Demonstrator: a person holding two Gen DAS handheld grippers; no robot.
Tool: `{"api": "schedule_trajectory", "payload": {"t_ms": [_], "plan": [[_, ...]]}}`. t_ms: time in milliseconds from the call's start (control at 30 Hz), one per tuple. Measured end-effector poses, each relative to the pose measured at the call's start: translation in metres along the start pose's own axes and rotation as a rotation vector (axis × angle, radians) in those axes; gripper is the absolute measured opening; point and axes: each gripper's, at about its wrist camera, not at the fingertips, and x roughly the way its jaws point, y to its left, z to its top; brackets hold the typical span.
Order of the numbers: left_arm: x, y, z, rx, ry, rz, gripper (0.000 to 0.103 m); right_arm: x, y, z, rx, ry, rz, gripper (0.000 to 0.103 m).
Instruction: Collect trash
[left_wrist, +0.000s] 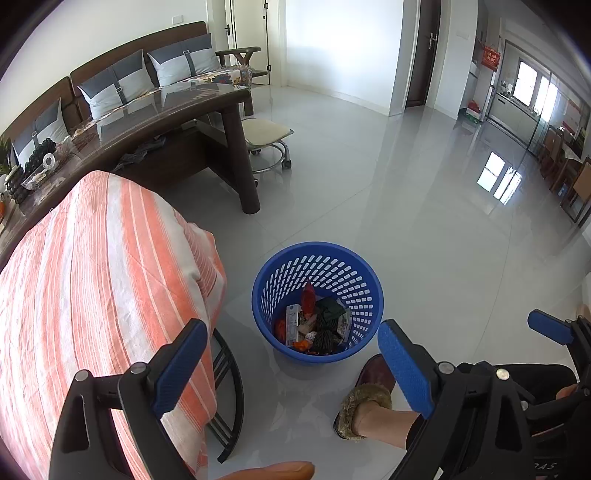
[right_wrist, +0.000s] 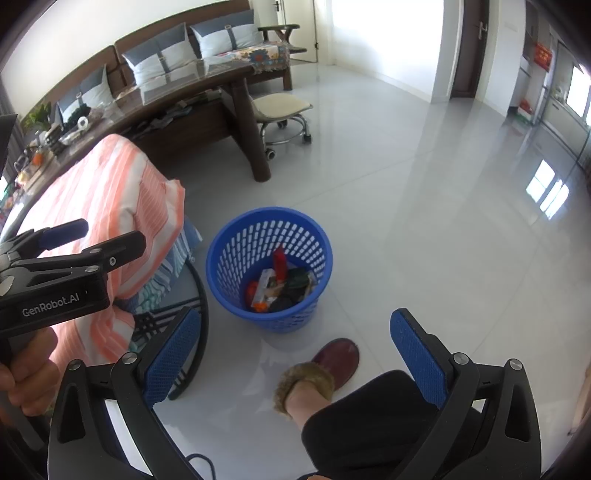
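Blue plastic basket (left_wrist: 317, 302) stands on the pale tile floor (left_wrist: 424, 206) with mixed trash (left_wrist: 314, 325) already inside. Left gripper (left_wrist: 291, 369) and right gripper (right_wrist: 295, 354) both hover spread wide and empty; no loose litter shows, so collecting looks nearly done.

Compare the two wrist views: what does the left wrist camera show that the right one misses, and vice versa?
Only the left wrist view shows the left gripper head-on, open and empty. Only the right wrist view shows the hand holding the left gripper, and the right gripper open and empty. Both show the blue basket with trash inside, the striped cloth, the slipper and the stool.
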Motion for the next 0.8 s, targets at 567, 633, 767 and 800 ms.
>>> {"api": "schedule_trajectory", "payload": {"t_ms": [567, 633, 767, 800], "plan": [[0.0032, -0.0021, -0.0003, 0.015, 0.006, -0.001, 0.095, 0.0029, -0.0039, 0.0004, 0.006, 0.009, -0.001, 0.103], [0.0038, -0.0032, -0.0004, 0.018, 0.007, -0.001, 0.095, 0.0036, -0.0050, 0.0003, 0.006, 0.010, -0.002, 0.103], [0.0033, -0.0042, -0.0018, 0.021, -0.001, -0.003, 0.095, 0.0051, -0.0057, -0.0002, 0.009, 0.014, -0.007, 0.103], [0.0028, -0.0038, -0.0025, 0.020, -0.004, -0.005, 0.095, 0.0052, -0.0060, -0.0004, 0.010, 0.015, -0.007, 0.103]]}}
